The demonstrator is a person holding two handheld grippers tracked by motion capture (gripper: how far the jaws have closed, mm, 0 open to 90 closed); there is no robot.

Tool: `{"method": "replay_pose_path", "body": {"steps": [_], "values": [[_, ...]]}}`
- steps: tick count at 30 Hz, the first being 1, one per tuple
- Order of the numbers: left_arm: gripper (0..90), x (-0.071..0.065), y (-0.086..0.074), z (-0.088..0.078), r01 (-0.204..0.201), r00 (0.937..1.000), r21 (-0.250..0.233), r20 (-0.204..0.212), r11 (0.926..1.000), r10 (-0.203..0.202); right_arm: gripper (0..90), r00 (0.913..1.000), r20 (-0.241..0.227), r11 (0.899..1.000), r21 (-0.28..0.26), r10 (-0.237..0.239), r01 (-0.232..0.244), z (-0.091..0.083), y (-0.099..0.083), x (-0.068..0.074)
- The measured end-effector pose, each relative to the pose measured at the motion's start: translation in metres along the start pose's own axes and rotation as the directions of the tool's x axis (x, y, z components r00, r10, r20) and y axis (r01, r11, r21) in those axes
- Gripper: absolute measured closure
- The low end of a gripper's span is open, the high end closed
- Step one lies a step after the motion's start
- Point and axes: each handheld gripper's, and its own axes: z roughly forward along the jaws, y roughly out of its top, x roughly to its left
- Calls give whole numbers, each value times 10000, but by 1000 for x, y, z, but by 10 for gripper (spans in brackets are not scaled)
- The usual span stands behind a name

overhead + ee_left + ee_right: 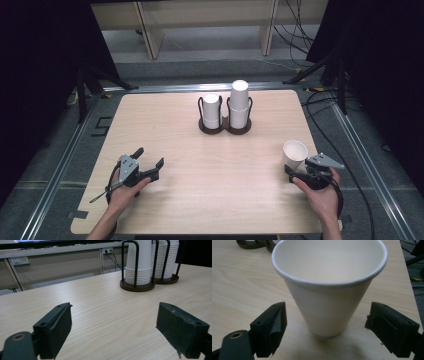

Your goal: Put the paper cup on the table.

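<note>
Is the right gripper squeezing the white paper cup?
Apart. In the right gripper view, table shows between each jaw of the right gripper and the upright white paper cup.

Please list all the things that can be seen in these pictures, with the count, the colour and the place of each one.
Table: one, light wood, middle of the high view.
Cup holder: one, dark, two round bays with wire loops, far middle of the table.
Cup stacks: two, white, upside down, one in each bay; the right stack is taller.
Single cup: one, white, upright, empty, near right part of the table, standing between the open jaws of the right tongs, not touched.
Cables: several, black, on the floor beyond the table.
Left tongs: one, black with a grey plate, near left, open, holding nothing.
Right tongs: one, black with a grey plate, near right, open around the single cup.
Hands: two, one on each tongs.
</note>
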Motion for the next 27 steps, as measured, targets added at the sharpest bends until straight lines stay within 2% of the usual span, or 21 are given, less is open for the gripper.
{"method": "replay_pose_path", "body": {"steps": [1, 3, 4, 6, 7, 8, 9, 11, 13, 16, 20, 23, 24, 25, 26, 27], "values": [[126, 0, 1, -2, 5, 10000, 202, -65, 9998, -3, 160, 9999, 46, 9999, 37, 129, -130, -5, -2, 2], [126, 0, 1, -2, 15, 10000, 200, -51, 9998, -14, 160, 10000, 53, 9999, 94, -44, 43, -7, -2, 1], [126, 0, 1, -1, 13, 10000, 193, -56, 9998, -12, 161, 9998, 82, 9998, -90, -163, 164, -7, -4, 0], [126, 0, 1, -2, -26, 10000, 203, -39, 9998, 26, 162, 9997, 26, 9997, 2, 241, -241, -11, -6, 2], [126, 0, 1, -2, -37, 10000, 173, -40, 9998, 38, 162, 9999, 134, 9996, -248, -95, 98, -12, -7, 0], [126, 0, 0, 0, -37, 10000, -26, -1, 10000, 37, 162, 9999, 103, 9998, -180, 20, -18, -15, -8, 0], [126, 0, 0, 0, -36, 10000, 21, 39, 10000, 36, 163, 10000, 4, 9994, -340, 54, -53, -18, -10, 0], [126, 0, 1, -1, -19, 10000, 221, -18, 9998, 19, 163, 10000, -14, 9997, -264, -22, 22, -20, -11, 0], [126, 0, 1, -1, -9, 10000, 223, -24, 9997, 10, 163, 9999, 47, 9982, -595, 103, -100, -25, -16, -1], [126, 0, 1, -1, -4, 10000, 227, -40, 9997, 5, 163, 9999, 0, 9981, -593, 170, -169, -28, -19, -1], [126, 0, 1, -1, -11, 10000, 247, -58, 9997, 12, 163, 9999, -79, 9951, -980, 113, -120, -30, -25, -1], [127, 0, 1, -1, -34, 10000, 255, -50, 9997, 35, 164, 9999, -150, 9955, -951, 18, -32, -32, -28, -1], [127, 0, 1, -1, -39, 10000, 247, -47, 9997, 40, 164, 9999, -121, 9936, -1127, -42, 28, -32, -28, -1], [127, 0, 1, -1, -57, 10000, 241, -32, 9997, 58, 163, 9988, -328, 9905, -1317, 356, -397, -32, -29, 1], [128, 0, 1, -1, -64, 10000, 246, -32, 9997, 65, 164, 9999, -118, 9913, -1312, 122, -136, -33, -30, -1], [128, 0, 1, -1, -68, 10000, 252, -22, 9997, 69, 163, 9998, -188, 9894, -1451, 48, -75, -34, -30, -2]]}}
